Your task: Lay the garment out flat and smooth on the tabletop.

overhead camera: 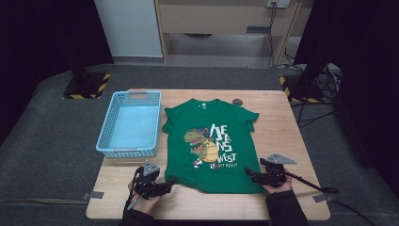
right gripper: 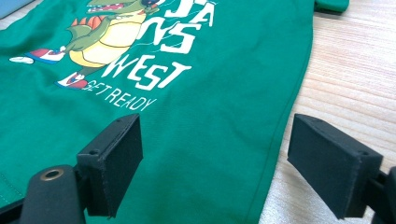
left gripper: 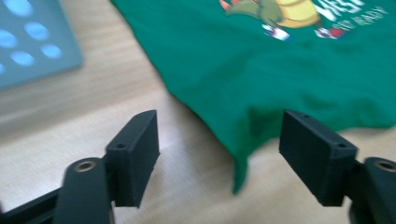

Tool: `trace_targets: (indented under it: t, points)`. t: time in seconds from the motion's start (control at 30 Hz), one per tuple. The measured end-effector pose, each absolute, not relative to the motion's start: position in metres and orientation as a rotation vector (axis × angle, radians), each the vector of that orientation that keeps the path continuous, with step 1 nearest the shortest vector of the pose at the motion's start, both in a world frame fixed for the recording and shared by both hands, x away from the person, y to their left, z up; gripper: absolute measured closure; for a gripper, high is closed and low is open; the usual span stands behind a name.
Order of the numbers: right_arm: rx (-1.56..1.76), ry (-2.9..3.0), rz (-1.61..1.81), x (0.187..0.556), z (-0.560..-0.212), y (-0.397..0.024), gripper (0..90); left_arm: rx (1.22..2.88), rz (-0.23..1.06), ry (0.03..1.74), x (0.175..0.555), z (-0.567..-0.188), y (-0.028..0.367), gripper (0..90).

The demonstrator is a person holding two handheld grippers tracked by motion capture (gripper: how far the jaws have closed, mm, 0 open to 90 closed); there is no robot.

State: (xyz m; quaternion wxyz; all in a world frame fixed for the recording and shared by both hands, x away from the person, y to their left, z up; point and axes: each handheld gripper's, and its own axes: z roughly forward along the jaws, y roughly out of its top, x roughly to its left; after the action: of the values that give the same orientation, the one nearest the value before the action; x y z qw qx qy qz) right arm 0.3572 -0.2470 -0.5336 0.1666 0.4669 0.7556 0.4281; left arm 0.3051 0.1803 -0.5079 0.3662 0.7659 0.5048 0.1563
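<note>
Green T-shirt (overhead camera: 214, 143) hem corners lie between both gaping hand-held grippers' jaws.

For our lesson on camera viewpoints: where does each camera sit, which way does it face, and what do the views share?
High view: above the person's side, looking forward and down on the wooden table; both hands hold the left gripper and right gripper.
Left gripper view: along its open jaws at the shirt's bottom corner, blue basket beyond.
Right gripper view: along its open jaws over the shirt's side edge.
Shared: the green dinosaur T-shirt.
</note>
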Motion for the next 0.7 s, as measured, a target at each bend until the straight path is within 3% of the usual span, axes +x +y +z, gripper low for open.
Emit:
trace_targets:
  t: [0.4, 0.7]
  points:
    - [1.336, 2.154, 1.215, 0.358, -0.534, -0.247, 17.0, 1.972, 0.528, 1.337, 0.322, -0.523, 0.171, 18.9]
    - [1.332, 2.153, 1.217, 0.358, -0.534, -0.247, 16.7, 2.036, 0.533, 1.339, 0.318, -0.53, 0.171, 17.7]
